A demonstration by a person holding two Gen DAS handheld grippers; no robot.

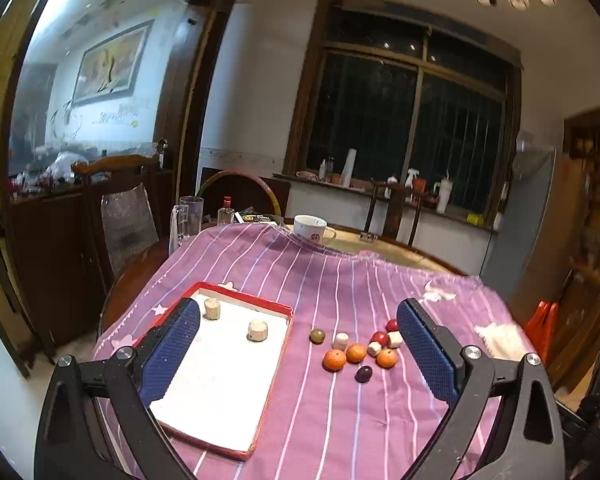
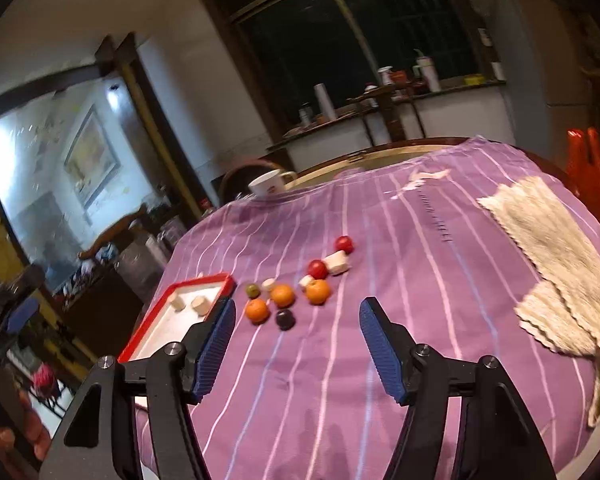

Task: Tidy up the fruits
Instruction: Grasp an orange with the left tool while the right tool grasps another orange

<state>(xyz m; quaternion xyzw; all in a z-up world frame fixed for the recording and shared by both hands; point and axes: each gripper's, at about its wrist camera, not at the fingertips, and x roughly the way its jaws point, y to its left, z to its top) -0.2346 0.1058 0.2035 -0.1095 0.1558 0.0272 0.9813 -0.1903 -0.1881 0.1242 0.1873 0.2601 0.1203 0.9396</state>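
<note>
A red-rimmed white tray (image 1: 278, 354) lies on the purple striped cloth and holds two pale chunks (image 1: 257, 330). Right of it sits a cluster of small fruits: three oranges (image 1: 334, 359), two red fruits (image 1: 379, 337), a green one (image 1: 317, 335), a dark purple one (image 1: 363, 373) and white chunks (image 1: 340, 341). My left gripper (image 1: 298, 344) is open and empty above the tray's right side. The right wrist view shows the same tray (image 2: 156, 312) and oranges (image 2: 318, 291). My right gripper (image 2: 296, 334) is open and empty, just short of the cluster.
A beige towel (image 2: 556, 264) lies on the cloth at the right. A white mug (image 1: 309, 228), a glass jug (image 1: 188, 220) and a small bottle (image 1: 225, 212) stand at the table's far edge. A wooden chair (image 1: 120, 200) stands at the left.
</note>
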